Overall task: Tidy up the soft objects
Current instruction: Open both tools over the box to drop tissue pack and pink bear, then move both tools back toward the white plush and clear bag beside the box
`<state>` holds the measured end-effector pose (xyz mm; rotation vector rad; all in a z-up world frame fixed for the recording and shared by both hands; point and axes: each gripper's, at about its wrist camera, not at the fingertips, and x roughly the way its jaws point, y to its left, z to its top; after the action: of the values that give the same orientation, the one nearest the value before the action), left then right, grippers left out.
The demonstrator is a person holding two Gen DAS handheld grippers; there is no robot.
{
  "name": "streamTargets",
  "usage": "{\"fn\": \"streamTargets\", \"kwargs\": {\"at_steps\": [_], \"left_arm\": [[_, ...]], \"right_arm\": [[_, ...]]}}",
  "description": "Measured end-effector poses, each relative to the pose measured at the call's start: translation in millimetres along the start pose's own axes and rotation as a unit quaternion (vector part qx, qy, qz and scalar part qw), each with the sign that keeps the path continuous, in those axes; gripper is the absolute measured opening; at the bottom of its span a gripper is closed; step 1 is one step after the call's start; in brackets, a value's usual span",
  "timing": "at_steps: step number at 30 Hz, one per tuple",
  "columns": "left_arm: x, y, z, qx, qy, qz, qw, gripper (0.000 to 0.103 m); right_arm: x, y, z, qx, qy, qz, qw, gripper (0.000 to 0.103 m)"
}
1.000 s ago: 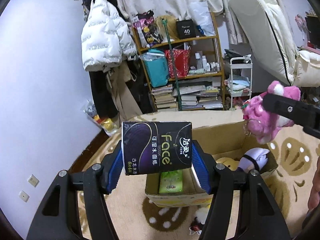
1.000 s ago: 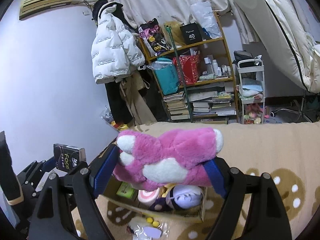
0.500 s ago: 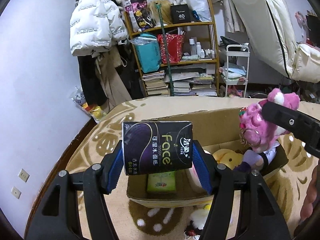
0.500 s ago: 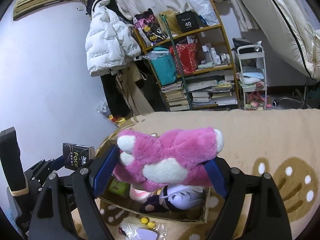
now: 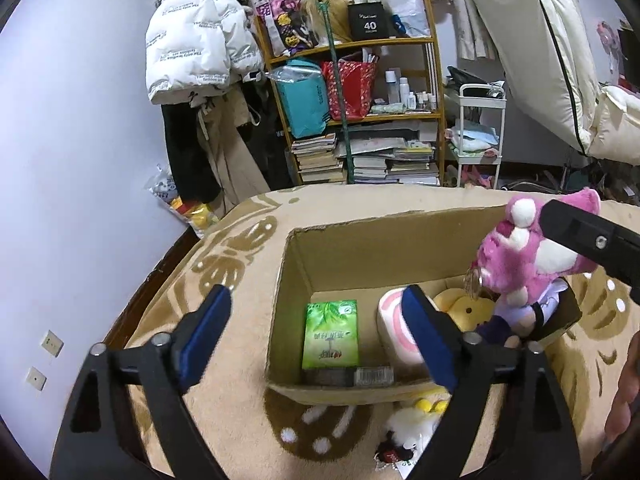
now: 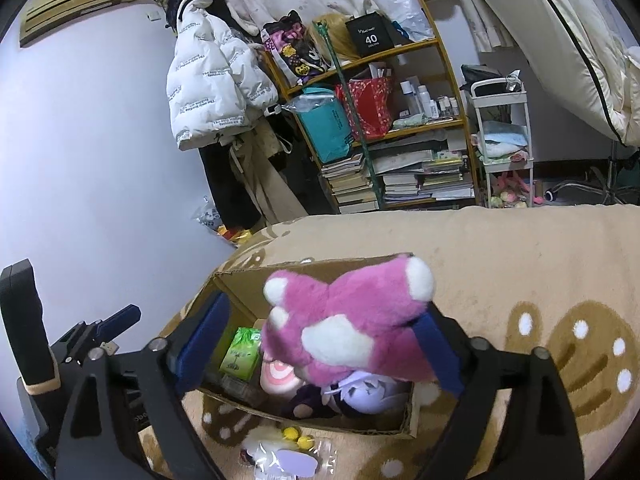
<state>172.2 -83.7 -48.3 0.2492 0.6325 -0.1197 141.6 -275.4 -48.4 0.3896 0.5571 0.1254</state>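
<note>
My left gripper (image 5: 316,300) hangs over the cardboard box (image 5: 360,248), its jaws opening wide with nothing between them. A black tissue pack (image 5: 346,376) lies inside against the box's near wall, next to a green tissue pack (image 5: 330,334). My right gripper (image 6: 320,344) is over the box's right end with its jaws opening. A pink plush (image 6: 348,320) sits tilted between them, leaning on the right pad and clear of the left pad. Below it lie a pink-and-white roll plush (image 5: 394,332), a yellow plush (image 5: 468,308) and a purple-haired doll (image 6: 364,394).
The box stands on a beige patterned blanket (image 6: 520,264). A small white toy (image 5: 404,428) and a clear packet (image 6: 288,460) lie in front of the box. A book-laden shelf (image 5: 360,120), a hanging white jacket (image 5: 192,52) and a white cart (image 5: 480,128) stand beyond.
The left jaws have spread and the black tissue pack has dropped from them into the box. The right jaws have widened and the pink plush has tipped over. Both grippers have sunk toward the box.
</note>
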Motion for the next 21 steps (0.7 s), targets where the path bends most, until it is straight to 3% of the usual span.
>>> {"fn": "streamTargets", "kwargs": {"at_steps": [6,21], "left_arm": [[-9,8,-6,-0.008,0.007,0.009,0.9999,0.098],[-36,33,-19,-0.04,0.045,-0.001,0.9982,0.098]], "right_arm": [[-4,0,-3,0.0,-0.004,0.0,1.0,0.103],[-38,10,-24,0.006,0.01,0.003,1.0,0.103]]}}
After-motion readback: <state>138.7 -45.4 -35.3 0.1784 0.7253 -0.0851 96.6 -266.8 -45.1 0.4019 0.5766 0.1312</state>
